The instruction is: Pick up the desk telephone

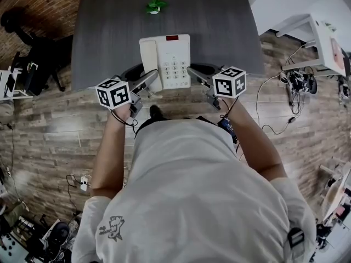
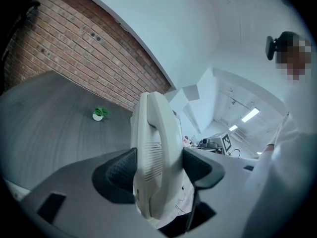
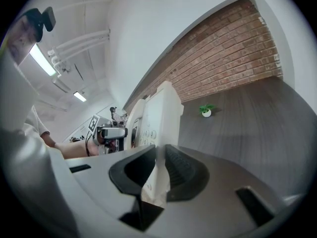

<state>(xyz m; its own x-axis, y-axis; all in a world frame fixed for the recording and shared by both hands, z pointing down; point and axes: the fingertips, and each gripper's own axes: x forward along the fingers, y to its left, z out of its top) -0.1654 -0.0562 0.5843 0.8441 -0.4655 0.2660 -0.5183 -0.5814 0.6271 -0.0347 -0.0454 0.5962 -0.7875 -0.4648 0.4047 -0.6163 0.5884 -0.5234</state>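
The white desk telephone (image 1: 170,59) has a keypad, a small red display and its handset on the left side. It is at the near edge of the dark grey table (image 1: 109,26), its near end reaching past that edge. My left gripper (image 1: 151,81) is shut on the handset side (image 2: 156,152), the pads pressing both faces. My right gripper (image 1: 193,73) is shut on the thin right edge of the phone's base (image 3: 156,118). The frames do not show whether the phone touches the table.
A small green plant in a white pot (image 1: 155,6) stands at the table's far side. A white desk (image 1: 312,32) and loose cables (image 1: 296,81) lie to the right, a black chair (image 1: 33,53) to the left, on a wooden floor.
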